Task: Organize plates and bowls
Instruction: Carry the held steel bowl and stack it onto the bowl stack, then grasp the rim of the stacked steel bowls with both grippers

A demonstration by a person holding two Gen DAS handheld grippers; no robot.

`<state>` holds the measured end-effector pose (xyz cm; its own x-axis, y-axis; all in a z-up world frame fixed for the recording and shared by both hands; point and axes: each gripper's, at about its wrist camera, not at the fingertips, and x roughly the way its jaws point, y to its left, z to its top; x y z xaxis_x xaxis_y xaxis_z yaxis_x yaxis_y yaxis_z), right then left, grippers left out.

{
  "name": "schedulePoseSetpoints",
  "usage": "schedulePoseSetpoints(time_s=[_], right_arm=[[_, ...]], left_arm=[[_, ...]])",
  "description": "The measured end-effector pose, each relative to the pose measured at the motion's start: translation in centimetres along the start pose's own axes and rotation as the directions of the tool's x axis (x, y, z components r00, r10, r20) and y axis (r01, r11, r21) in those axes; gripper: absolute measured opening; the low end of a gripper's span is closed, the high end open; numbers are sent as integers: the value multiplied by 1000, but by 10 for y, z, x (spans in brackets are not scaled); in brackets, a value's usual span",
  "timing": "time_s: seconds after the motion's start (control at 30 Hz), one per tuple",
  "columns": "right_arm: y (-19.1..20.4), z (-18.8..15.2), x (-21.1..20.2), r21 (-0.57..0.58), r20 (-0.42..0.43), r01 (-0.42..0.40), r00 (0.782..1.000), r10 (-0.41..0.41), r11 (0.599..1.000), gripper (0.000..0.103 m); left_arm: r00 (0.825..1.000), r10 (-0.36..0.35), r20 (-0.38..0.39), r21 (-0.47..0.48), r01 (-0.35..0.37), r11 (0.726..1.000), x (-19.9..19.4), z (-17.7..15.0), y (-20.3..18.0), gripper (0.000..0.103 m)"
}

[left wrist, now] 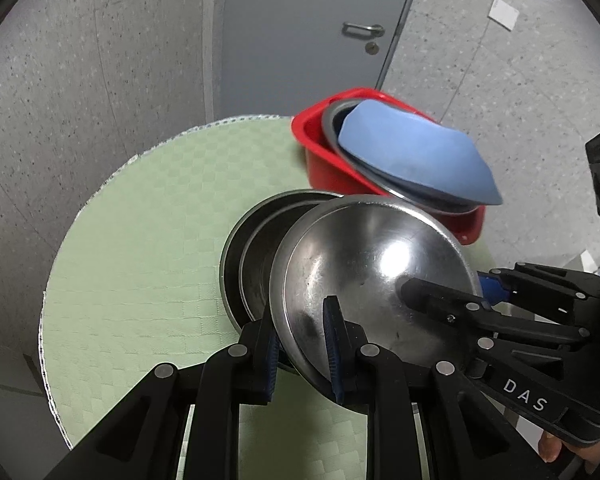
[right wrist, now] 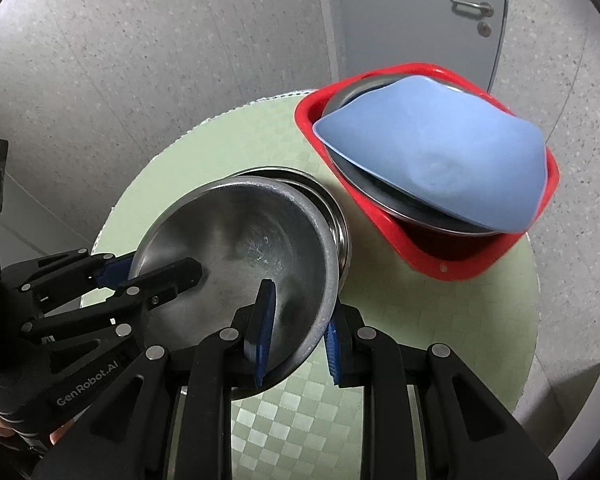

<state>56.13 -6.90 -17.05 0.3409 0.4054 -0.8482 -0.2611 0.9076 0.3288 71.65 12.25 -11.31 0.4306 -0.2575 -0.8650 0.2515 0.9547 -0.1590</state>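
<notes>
Over on the left wrist camera, my left tongs are clamped down on the near rim of a steel bowl, one blue pad inside the bowl and the other outside it, so pretty much fully closed with just the rim between them. That bowl sits tilted over a stack of other steel bowls on the round green desk. My right tongs come in from the right side of this view and pinch the opposite rim of the same bowl, one black finger lying inside it. Behind the bowls there's a red basin at the far edge of the desk, with a metal plate leaning in it and a blue plate flipped on top, sticking out past the basin's rim. Grey door and speckled floor beyond that.

Switching to the right wrist camera, same story from the other side: right tongs squeezed shut on the bowl's rim, inner pad inside, outer pad just outside. Left tongs reach in from the left and grip the far rim. The stack underneath peeks out behind the held bowl. Red basin is just beside the stack, to its right, blue plate covering most of it, with the metal plate showing underneath. A bit of my hand shows at the bottom left corner.
</notes>
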Motion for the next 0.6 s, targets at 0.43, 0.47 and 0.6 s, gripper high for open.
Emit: schedulePoseSetpoints(time_s=[0.43, 0.47, 0.6], right_arm=[[7, 13, 20, -21, -37, 58, 998, -59, 998, 23], [7, 14, 21, -22, -37, 64, 997, -65, 998, 23], [6, 13, 22, -14, -47, 67, 997, -68, 998, 25]], left_arm=[[999, 1, -46, -22, -2, 1000, 34, 23, 16, 18], [999, 2, -49, -23, -3, 1000, 35, 24, 16, 18], [999, 7, -49, -34, -9, 999, 39, 25, 15, 20]])
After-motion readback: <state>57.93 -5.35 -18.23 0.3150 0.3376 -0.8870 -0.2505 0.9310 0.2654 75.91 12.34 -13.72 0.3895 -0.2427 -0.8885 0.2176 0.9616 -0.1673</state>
